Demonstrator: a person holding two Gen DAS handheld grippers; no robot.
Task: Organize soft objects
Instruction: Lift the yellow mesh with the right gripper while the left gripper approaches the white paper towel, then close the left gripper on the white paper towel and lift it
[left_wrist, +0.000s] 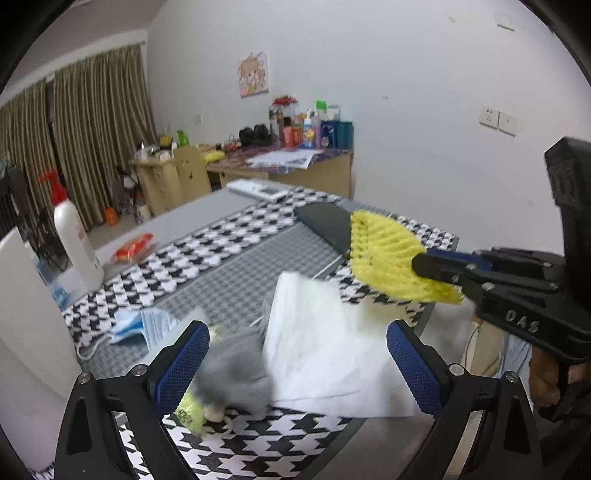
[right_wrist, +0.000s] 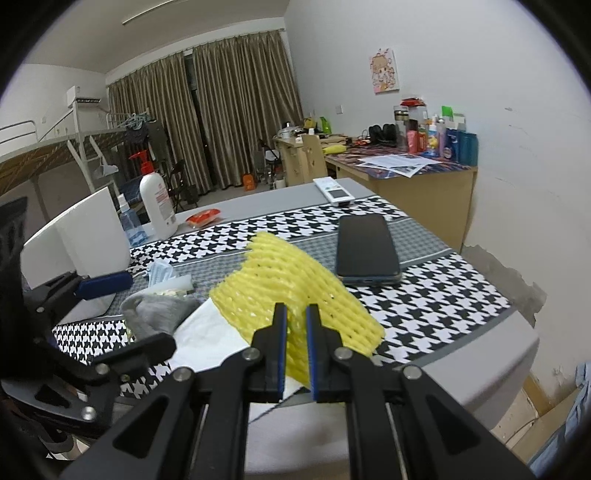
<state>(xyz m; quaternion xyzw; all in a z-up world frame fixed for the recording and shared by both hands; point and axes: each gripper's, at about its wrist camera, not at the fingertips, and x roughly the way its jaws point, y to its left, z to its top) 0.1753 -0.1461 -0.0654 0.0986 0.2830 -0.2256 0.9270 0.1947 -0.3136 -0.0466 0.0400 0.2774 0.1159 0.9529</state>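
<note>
My right gripper (right_wrist: 296, 314) is shut on a yellow foam net sleeve (right_wrist: 291, 291) and holds it above the table; it shows in the left wrist view (left_wrist: 388, 254) too, right gripper (left_wrist: 419, 262) at its edge. My left gripper (left_wrist: 297, 354) is open and empty, its jaws on either side of a grey sock (left_wrist: 236, 369) and a white cloth (left_wrist: 325, 343). The sock (right_wrist: 159, 310) and cloth (right_wrist: 207, 339) lie on the houndstooth mat (right_wrist: 424, 295). A blue face mask (left_wrist: 144, 328) lies left of the sock.
A black phone (right_wrist: 365, 247) lies on the mat behind the net. A white pump bottle (left_wrist: 74, 240), an orange packet (left_wrist: 135, 247), a remote (right_wrist: 334, 190) and a white box (right_wrist: 85, 236) stand around the table. The table edge (right_wrist: 498, 369) is at the right.
</note>
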